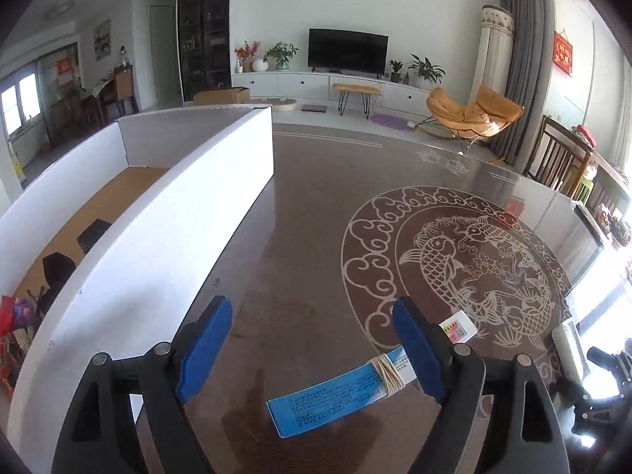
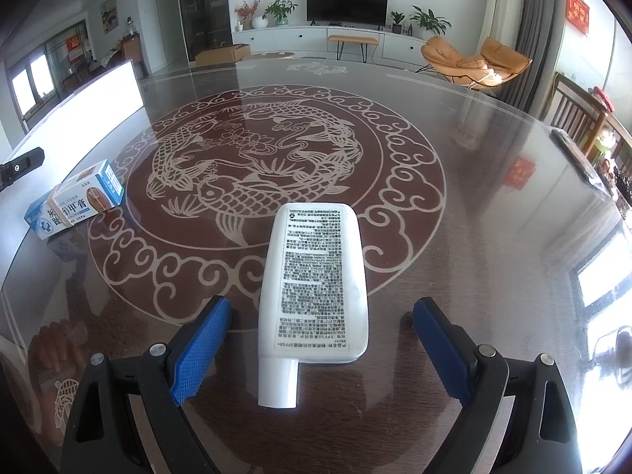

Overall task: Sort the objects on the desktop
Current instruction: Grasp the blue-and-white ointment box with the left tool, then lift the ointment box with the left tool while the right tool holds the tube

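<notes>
both tongs are held open. the left tongs (image 1: 312, 349) straddle a blue box bundle (image 1: 347, 389) lying on the tabletop (image 1: 308, 217) beside the white bin (image 1: 166, 213); the right tongs (image 2: 322, 349) flank a white tube (image 2: 314, 284). the tube could be skidded on the glossy glass if pinched off-centre.

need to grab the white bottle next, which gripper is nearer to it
Right. The white bottle lies flat between the open fingers of the right gripper, cap toward the camera. The left gripper is off beside the white box, open around a blue carton.
</notes>
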Motion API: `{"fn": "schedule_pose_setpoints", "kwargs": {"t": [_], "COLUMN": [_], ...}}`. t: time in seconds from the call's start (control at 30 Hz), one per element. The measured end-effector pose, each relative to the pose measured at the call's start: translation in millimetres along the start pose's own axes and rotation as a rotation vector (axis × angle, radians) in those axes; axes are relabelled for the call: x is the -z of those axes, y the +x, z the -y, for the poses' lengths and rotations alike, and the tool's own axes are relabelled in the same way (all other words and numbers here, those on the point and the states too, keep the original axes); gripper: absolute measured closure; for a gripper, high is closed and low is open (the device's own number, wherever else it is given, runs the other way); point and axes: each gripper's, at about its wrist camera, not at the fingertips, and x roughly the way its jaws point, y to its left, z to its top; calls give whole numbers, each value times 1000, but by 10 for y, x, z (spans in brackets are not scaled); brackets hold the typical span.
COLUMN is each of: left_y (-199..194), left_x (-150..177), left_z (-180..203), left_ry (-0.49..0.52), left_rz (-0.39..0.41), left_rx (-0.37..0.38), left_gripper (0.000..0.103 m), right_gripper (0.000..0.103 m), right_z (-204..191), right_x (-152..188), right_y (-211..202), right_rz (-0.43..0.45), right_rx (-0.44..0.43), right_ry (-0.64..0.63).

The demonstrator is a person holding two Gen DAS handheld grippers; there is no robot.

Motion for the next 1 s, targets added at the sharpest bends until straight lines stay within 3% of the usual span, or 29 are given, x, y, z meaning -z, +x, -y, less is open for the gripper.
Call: {"fn": "schedule_pose_setpoints", "kwargs": {"t": [0.07, 0.3, 0.43, 0.5, 0.6, 0.7, 0.77, 0.9, 0.93, 0.97, 1.0], "left_y": [179, -84, -243, -249, -270, -144, -45, 81, 101, 118, 83], "left_x": [27, 487, 685, 656, 620, 616, 625, 614, 607, 605, 612], "left_z": [51, 342, 313, 315, 366, 483, 490, 426, 389, 339, 276], "left_ry": [28, 169, 183, 199, 325, 504, 544, 480, 432, 373, 311], "left_rz": [-71, -32, -27, -26, -29, -62, -101, -150, -152, -150, -137], "left_rx": [-9, 11, 58, 116, 189, 129, 137, 213, 215, 217, 202], "left_gripper": [20, 19, 20, 20, 19, 18, 17, 16, 22, 37, 43], "right_gripper": [10, 9, 10, 10, 10, 10, 10, 9, 9, 10, 10], "right_z": [0, 24, 18, 15, 9, 6, 3, 6, 8, 9, 11], "right_x": [7, -10, -17, -18, -23, -17, -20, -19, -19, -20, -21], "right_y": [2, -1, 18, 19, 22, 15, 16, 15, 15, 15, 18], "right_rz": [0, 11, 3, 4, 3, 7, 8, 10, 10, 10, 9], "right_rx": [0, -5, -10, -11, -10, -8, -8, -9, -10, -11, -12], "right_ry": [0, 11, 5, 5, 5, 7, 8, 9, 10, 11, 12]}}
